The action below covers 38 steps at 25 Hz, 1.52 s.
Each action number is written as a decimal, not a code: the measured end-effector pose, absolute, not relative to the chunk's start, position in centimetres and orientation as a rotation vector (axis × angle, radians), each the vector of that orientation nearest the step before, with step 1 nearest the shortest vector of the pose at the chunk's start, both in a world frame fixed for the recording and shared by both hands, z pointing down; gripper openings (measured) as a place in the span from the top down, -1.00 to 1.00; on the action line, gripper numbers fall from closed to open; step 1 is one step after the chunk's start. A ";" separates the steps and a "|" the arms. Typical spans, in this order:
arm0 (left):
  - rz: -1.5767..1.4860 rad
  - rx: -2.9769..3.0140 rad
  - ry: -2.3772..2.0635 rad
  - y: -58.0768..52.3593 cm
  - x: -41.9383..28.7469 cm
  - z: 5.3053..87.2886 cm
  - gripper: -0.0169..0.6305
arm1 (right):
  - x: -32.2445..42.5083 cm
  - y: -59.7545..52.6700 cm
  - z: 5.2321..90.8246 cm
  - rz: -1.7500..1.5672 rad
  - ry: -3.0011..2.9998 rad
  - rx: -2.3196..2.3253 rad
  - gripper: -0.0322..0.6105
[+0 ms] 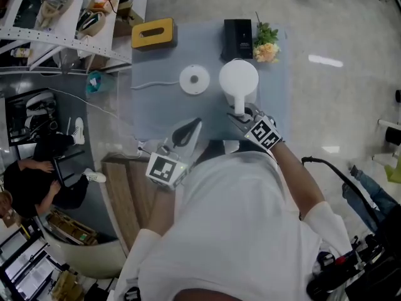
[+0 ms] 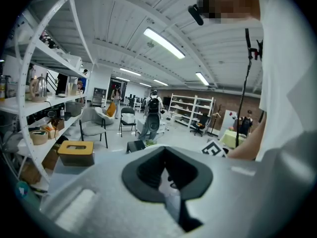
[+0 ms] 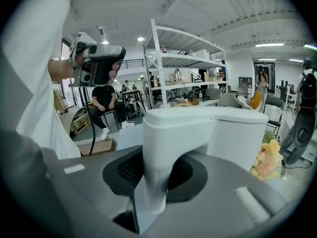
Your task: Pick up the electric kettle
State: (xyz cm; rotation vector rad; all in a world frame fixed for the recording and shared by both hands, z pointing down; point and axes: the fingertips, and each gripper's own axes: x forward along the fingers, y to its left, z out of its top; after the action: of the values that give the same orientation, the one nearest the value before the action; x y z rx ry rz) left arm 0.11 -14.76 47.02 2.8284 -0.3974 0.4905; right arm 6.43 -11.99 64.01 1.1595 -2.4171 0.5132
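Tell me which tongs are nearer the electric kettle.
Right. The right tongs grip the electric kettle by its handle. The left tongs hover empty, apart from it, to its left near the table's front edge.

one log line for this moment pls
phase: grasp | right gripper: shut on electric kettle handle | left gripper: shut, empty | electric kettle: beside base, not on it
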 end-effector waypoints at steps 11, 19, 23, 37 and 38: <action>0.512 2.834 -0.300 -14.7 1.6 46.9 0.94 | 6.6 -10.0 65.1 0.508 -2.360 1.192 0.58; 0.512 2.844 -0.235 -14.6 3.2 46.9 0.94 | 6.8 -8.7 66.1 0.538 -2.317 1.196 0.58; 0.505 2.839 -0.222 -14.5 3.8 46.8 0.94 | 7.1 -8.1 66.5 0.550 -2.300 1.186 0.58; 0.512 2.825 -0.241 -13.7 3.8 46.9 0.94 | 6.6 -7.1 67.5 0.555 -2.279 1.157 0.56; 0.511 2.827 -0.242 -13.6 3.8 46.9 0.94 | 6.6 -7.1 67.6 0.555 -2.279 1.155 0.56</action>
State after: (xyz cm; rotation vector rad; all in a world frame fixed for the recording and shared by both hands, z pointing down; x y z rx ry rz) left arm 3.77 -13.63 46.88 2.8273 -0.2418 0.5107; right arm 6.60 -7.13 67.56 1.1545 -2.2792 0.5546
